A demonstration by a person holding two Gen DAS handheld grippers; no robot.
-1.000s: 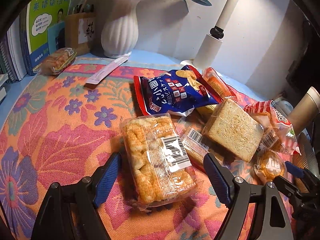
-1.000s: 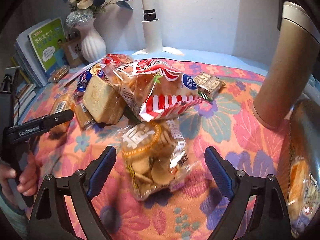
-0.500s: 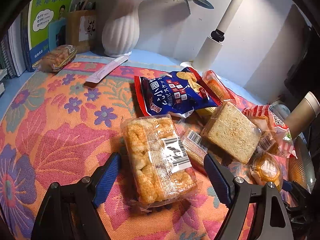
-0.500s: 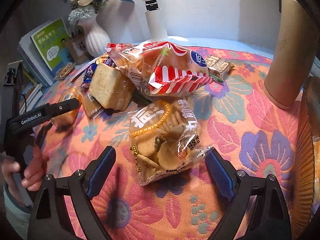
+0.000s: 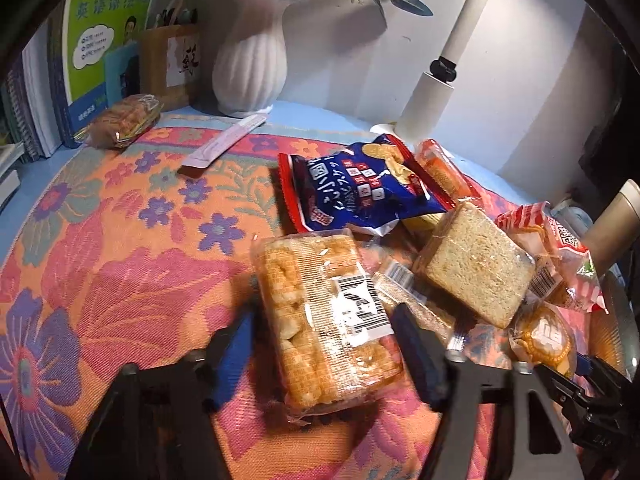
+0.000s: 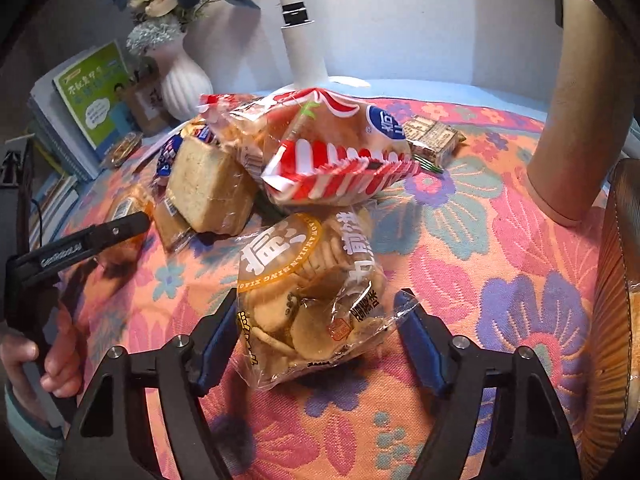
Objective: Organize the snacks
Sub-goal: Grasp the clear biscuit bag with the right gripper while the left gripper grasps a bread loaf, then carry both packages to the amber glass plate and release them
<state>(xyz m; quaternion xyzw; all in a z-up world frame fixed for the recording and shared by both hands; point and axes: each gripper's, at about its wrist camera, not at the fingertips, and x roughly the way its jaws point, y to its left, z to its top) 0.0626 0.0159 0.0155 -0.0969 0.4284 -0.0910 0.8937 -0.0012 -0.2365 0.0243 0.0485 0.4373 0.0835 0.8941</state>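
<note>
White wall [image 6: 420, 20], floral tablecloth [image 5: 120, 280], white vase [image 5: 250, 68], lamp post [image 5: 448, 64], books [image 5: 36, 100]
</note>
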